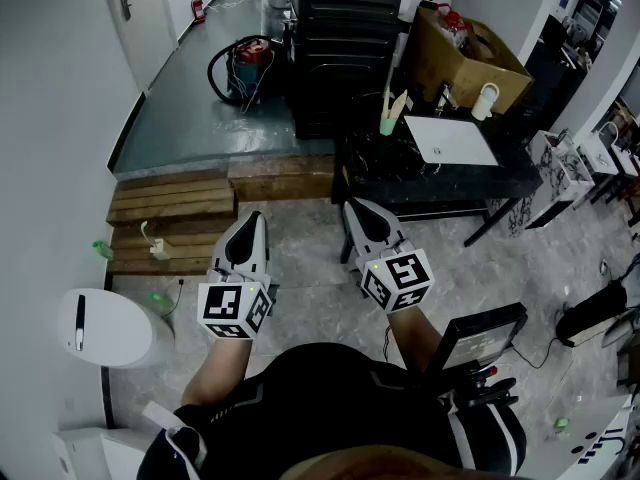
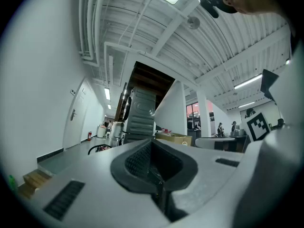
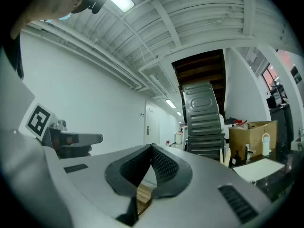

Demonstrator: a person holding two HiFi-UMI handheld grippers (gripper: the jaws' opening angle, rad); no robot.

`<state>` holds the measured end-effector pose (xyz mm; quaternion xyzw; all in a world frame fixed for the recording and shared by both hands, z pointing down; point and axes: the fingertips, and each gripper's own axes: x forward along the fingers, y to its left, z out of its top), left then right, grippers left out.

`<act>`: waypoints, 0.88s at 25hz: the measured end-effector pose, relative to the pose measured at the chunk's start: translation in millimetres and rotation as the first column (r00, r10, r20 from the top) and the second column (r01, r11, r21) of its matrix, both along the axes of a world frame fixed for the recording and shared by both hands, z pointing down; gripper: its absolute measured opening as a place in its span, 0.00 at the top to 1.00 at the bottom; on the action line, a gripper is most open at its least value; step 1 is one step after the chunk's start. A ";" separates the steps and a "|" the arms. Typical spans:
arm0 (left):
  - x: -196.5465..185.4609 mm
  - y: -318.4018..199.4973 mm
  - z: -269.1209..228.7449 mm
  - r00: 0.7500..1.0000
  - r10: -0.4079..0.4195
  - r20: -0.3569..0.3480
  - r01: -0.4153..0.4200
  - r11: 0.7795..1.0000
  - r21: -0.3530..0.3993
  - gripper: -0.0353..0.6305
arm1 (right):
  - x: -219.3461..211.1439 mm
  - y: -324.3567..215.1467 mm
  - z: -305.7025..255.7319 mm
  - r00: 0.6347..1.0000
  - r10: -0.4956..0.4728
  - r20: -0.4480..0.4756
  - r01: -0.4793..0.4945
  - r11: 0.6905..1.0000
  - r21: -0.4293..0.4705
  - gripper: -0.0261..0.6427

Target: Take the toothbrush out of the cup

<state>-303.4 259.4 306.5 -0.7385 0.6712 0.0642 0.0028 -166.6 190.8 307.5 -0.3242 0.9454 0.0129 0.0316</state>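
A green cup (image 1: 387,125) stands on the dark table (image 1: 500,180) at its near left corner, with pale toothbrushes (image 1: 397,104) sticking up out of it. In the right gripper view the brushes (image 3: 227,156) show small beside the grey cabinet. My left gripper (image 1: 252,222) is shut and empty, held level over the floor, well short of the table. My right gripper (image 1: 358,211) is shut with nothing in it, just in front of the table's near edge, below the cup. In each gripper view the jaws meet with nothing between them: the left gripper (image 2: 151,144) and the right gripper (image 3: 151,148).
On the table lie a white board (image 1: 450,140), a cardboard box (image 1: 460,60) and a white bottle (image 1: 485,100). A tall dark cabinet (image 1: 345,48) stands behind. Wooden steps (image 1: 172,208) are at left, a white bin (image 1: 100,328) at lower left, a vacuum (image 1: 245,68) beyond.
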 end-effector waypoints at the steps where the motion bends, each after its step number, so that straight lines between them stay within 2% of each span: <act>1: 0.8 0.2 0.3 1.000 0.014 -0.011 -0.014 1.000 -0.002 0.94 | -0.5 0.3 -0.1 1.000 0.000 0.000 0.000 1.000 0.000 0.93; 4: 2.3 0.0 1.0 0.998 0.041 -0.037 -0.042 0.999 -0.007 0.94 | -1.5 0.1 -1.5 1.000 -0.001 -0.003 0.001 1.000 0.004 0.93; 8: 0.4 -0.2 1.5 0.998 0.037 -0.045 -0.037 0.999 -0.012 0.94 | -2.6 -0.2 -2.0 1.000 -0.003 -0.009 0.003 1.000 0.005 0.93; 22: -4.1 2.7 5.7 0.998 0.066 -0.020 -0.067 0.998 -0.018 0.94 | -7.2 7.9 2.4 0.999 0.042 0.024 -0.041 0.999 -0.021 0.93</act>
